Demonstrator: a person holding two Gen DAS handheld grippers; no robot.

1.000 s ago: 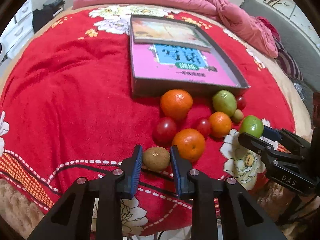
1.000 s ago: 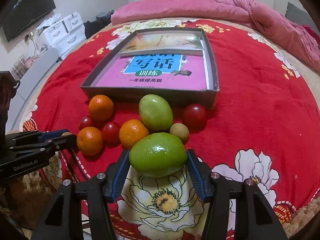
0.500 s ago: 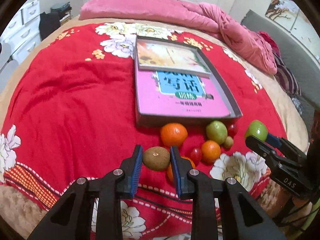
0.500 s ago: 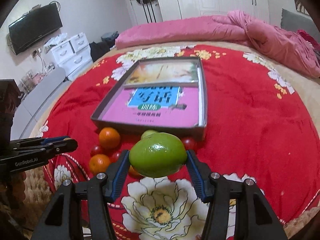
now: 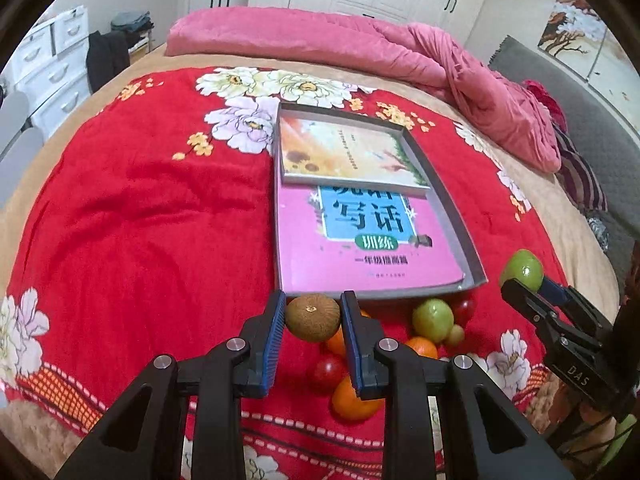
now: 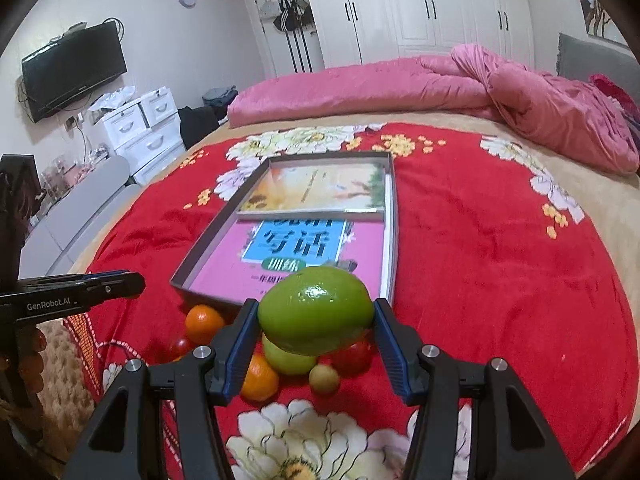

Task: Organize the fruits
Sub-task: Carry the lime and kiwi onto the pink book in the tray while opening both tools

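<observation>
the left gripper (image 5: 313, 330) is clenched on a brown kiwi (image 5: 313, 317), the right gripper (image 6: 316, 330) on a green mango (image 6: 316, 309), both above the fruit pile (image 5: 394, 340) near the tray (image 5: 476, 268). probably tray-bound: carry both level over its near wall, release low.

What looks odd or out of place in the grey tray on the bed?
The grey tray holds two books and no fruit: a pink workbook with a lighter book overlapping its far end. The loose fruits lie on the red blanket in front of the tray. Nothing looks spilled or damaged.
</observation>
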